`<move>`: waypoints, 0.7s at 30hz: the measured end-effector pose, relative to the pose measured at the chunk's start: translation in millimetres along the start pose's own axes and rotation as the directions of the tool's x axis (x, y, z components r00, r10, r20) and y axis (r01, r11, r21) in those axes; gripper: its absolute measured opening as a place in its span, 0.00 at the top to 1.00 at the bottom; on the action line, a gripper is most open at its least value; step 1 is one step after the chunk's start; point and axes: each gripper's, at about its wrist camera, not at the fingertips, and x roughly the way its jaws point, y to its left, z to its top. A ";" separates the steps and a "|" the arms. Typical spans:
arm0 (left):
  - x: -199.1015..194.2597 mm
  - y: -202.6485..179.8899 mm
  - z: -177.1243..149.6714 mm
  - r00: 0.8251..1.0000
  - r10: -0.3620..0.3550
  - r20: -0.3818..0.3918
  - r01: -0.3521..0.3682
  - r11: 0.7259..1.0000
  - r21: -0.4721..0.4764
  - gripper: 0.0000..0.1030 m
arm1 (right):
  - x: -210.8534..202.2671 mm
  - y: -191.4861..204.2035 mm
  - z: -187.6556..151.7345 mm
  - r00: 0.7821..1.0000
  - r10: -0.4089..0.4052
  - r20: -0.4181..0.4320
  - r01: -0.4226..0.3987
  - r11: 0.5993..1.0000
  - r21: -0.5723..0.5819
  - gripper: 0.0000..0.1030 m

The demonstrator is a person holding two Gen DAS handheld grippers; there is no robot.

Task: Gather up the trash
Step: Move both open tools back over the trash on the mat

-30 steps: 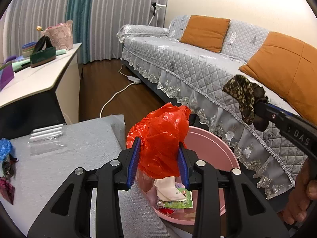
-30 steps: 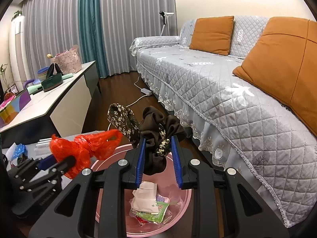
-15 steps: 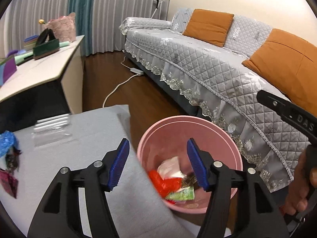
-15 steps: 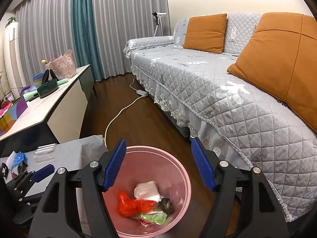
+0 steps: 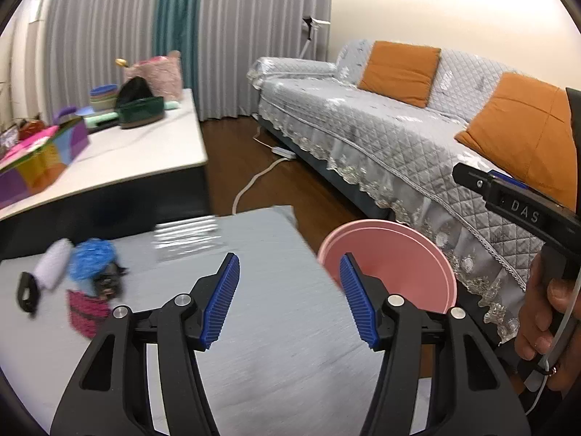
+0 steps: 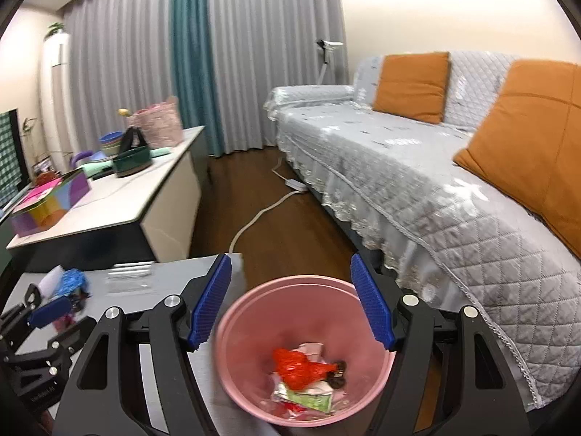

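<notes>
My left gripper (image 5: 289,298) was closing slightly, jaws apart with nothing between them, over the grey table (image 5: 276,356). My right gripper (image 6: 290,301) stood spread and empty above one pink bin (image 6: 254,312), which sat just off the table's edge beside the sofa (image 6: 417,181). In the bin: one red plastic bag (image 6: 296,365), one green wrapper (image 6: 308,398), a dark lump, some pale scraps, too jumbled to count. On the table, blurred: one blue crumpled piece (image 5: 92,259), one white piece (image 5: 54,263), one pink piece (image 5: 85,310), one clear packet (image 5: 189,236). Two orange cushions (image 5: 399,67) on the sofa. Readable writing: "DAS" on the right gripper's body in the left view; a label on the left gripper's body was too small to read.
</notes>
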 end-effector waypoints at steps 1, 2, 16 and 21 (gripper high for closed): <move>-5.7 5.3 -0.8 1.000 0.006 0.004 -0.006 1.000 -0.004 0.45 | -2.3 6.2 0.0 1.000 0.010 0.002 -0.010 1.000 -0.007 0.34; -11.8 11.0 -1.1 1.000 0.015 0.010 -0.015 1.000 -0.008 0.45 | -3.7 11.1 0.2 1.000 0.020 0.003 -0.020 1.000 -0.012 0.34; -63.3 113.1 -31.8 0.981 0.189 0.044 -0.180 0.972 -0.149 0.50 | -14.1 94.1 -12.7 0.978 0.207 -0.027 -0.209 0.975 -0.077 0.37; -70.9 141.7 -44.6 0.970 0.240 0.035 -0.231 0.957 -0.176 0.50 | -4.6 124.5 -20.3 0.957 0.283 -0.056 -0.287 0.955 -0.074 0.45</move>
